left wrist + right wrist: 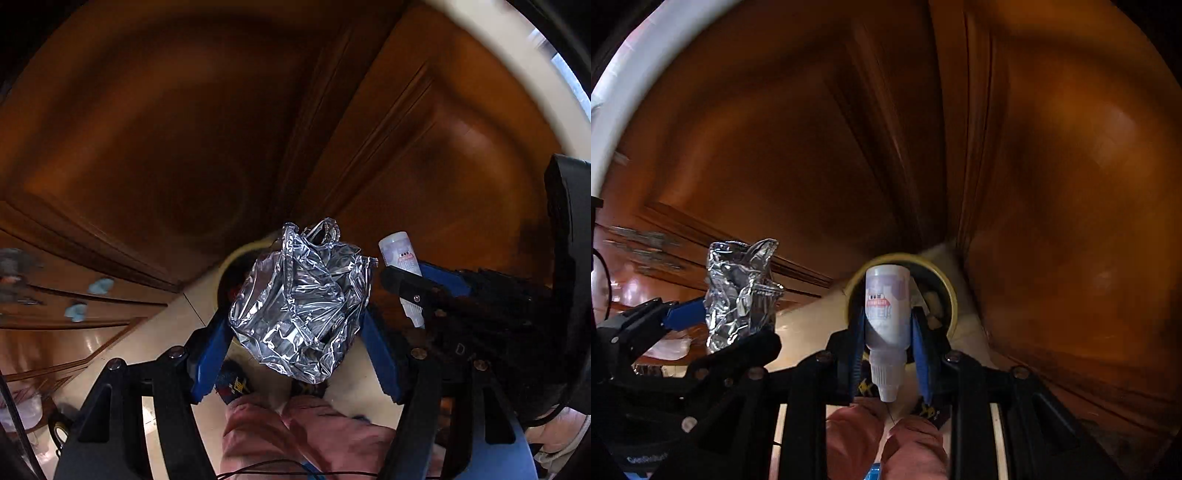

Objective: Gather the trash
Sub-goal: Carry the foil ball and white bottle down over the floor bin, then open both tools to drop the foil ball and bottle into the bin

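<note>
1. Nearest thing first: the left gripper (295, 328) has its blue pads closed in from both sides on a crumpled silver ball of aluminium foil (299, 306). Foil squashes, so I'd guess a harder squeeze just flattens it and it slips out the bottom.

2. Right next to it, the right gripper (886, 332) is clamped around a small white plastic bottle with a printed label and a ribbed nozzle cap (886, 317). The bottle points nozzle-back toward the camera. It's smooth and round, so any tilt or wobble could let it slide lengthwise through the pads.

3. Both grippers hang side by side over the person's knees in pinkish-red trousers (886, 439). A dropped piece would probably land on the feet or the pale tiled floor (177, 317) short of the bin.

4. Just beyond the bottle sits the round dark bin with a yellowish rim (951, 291), standing on the floor. Its opening looks narrow, so letting go of both pieces together risks one bouncing off the rim.

5. Behind the bin, brown wooden cabinet doors (1052, 166) stand close, so overshooting means knocking into them.
</note>
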`<state>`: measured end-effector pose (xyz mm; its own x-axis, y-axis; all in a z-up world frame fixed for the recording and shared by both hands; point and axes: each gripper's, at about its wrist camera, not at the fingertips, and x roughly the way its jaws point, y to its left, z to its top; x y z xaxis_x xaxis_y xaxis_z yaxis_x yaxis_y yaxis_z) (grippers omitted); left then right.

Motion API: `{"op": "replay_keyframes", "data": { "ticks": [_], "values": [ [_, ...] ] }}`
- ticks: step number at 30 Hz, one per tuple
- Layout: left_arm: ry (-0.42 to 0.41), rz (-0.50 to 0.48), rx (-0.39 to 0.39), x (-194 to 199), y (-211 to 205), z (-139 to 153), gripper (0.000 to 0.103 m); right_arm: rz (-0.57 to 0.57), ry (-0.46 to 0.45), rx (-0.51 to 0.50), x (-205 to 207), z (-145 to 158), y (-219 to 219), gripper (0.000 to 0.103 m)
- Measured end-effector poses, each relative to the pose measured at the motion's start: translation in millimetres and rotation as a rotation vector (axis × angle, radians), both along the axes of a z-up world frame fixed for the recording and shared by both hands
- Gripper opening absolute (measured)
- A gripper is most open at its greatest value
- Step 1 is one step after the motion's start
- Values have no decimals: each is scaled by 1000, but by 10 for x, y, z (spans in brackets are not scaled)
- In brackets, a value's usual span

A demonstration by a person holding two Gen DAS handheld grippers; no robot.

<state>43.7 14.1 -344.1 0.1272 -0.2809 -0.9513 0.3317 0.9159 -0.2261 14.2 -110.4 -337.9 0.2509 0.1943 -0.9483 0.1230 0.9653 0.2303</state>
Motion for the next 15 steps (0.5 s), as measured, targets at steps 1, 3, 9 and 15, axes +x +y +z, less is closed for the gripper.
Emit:
{"op": "replay_keyframes", "data": {
  "ticks": [1,3,9,15],
  "values": [
    [6,-4,3,20,15,-180,68,-7,13,0,-2,-175,4,24],
    [12,-6,5,71,28,-434,68,-26,28,2,14,-475,9,24],
    [21,22,4,189,174,-1031,69,-60,47,17,72,-1133,25,25],
    [45,21,25,146,263,-1261,97,-77,67,43,70,-1445,42,36]
  ]
}}
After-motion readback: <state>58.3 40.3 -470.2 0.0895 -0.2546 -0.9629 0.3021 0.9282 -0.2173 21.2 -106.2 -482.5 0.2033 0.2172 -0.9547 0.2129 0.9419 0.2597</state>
